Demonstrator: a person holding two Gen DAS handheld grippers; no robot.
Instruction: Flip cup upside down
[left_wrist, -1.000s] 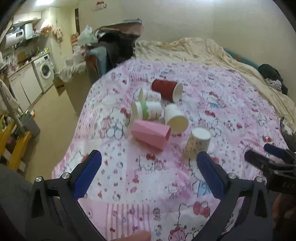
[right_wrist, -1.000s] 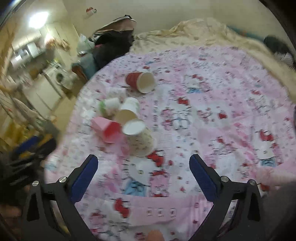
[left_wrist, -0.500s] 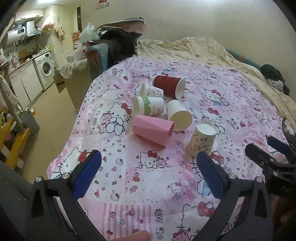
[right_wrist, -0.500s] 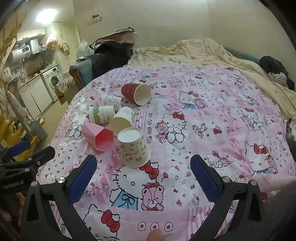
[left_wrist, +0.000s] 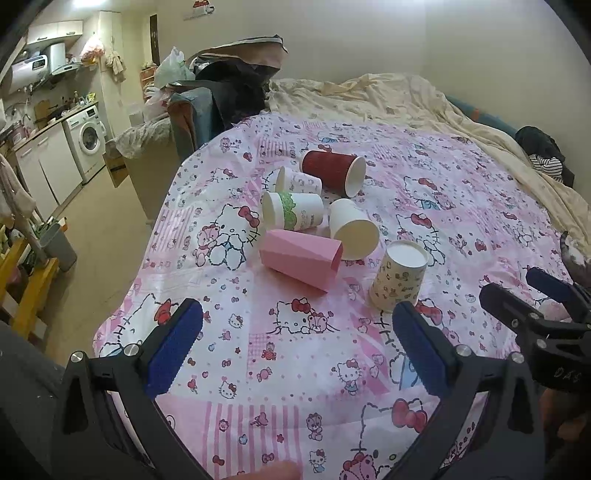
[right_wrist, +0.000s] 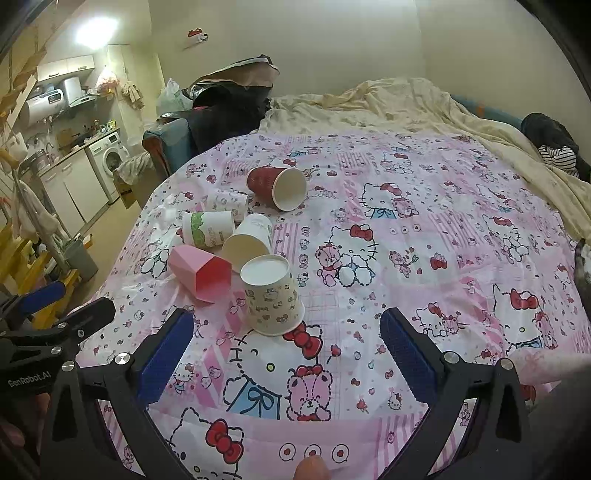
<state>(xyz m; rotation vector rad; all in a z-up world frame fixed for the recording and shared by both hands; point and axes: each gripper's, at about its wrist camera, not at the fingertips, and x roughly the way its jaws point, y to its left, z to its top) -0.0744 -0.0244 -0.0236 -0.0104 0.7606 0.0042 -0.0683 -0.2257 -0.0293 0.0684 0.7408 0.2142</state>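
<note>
Pink Hello Kitty bedsheet (left_wrist: 295, 354) everywhere, and six cups in a loose cluster on the bed. We count one patterned paper cup (right_wrist: 272, 295) already standing mouth-down, nearest to us, plus five lying on their sides: one pink faceted cup (left_wrist: 300, 258), one plain white cup (left_wrist: 352, 229), one white cup with a green band (left_wrist: 293, 211), one small printed cup (left_wrist: 297, 181) and one dark red cup (left_wrist: 334, 172).

So we figure one flip is done and we're between cups right now. Our left tool (left_wrist: 295, 350) and right tool (right_wrist: 286, 354) both have their blue pads wide apart with nothing between them, hanging over the near edge of the bed, short of the cups.

Next move, as we read it: reach for a sideways cup, probably the pink one or the white one since they're closest, pinch the wall gently so the paper doesn't crush, then rotate it rim-down onto the sheet. The soft bed might make it wobble.
</note>
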